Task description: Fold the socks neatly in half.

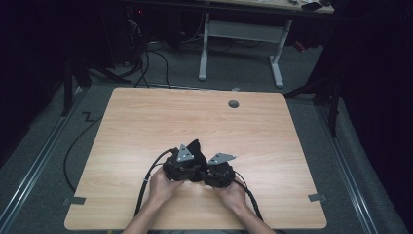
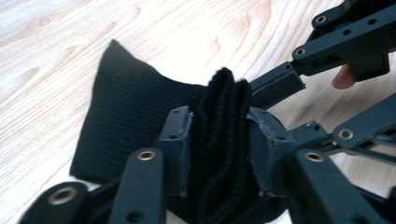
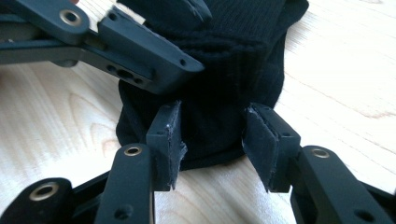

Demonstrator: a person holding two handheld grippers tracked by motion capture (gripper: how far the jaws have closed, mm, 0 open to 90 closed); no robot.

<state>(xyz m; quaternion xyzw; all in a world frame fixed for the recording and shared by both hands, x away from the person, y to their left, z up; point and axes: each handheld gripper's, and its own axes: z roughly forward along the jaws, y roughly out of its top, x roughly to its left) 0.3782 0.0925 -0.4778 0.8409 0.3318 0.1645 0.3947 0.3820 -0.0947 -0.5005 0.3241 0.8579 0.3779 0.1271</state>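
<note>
- In the lower middle of the high view, a left gripper and a right gripper are held side by side by two hands over a light wooden table. A black knitted sock is seen between and just above them, lying on the table. Cables are trailed from both grippers toward the bottom edge. A small round hole is set in the table's upper right part.
- In the left gripper view, the left gripper is seen at lower centre with a bunched fold of the sock packed between its pads, both of which are touching the knit. The rest of the sock is spread flat toward the upper left. The right gripper's jaw arms are seen at the upper right.
- In the right gripper view, the right gripper is seen at lower centre, its pads set against either side of the sock. The left gripper's jaw arm is laid across the upper left, over the sock.
</note>
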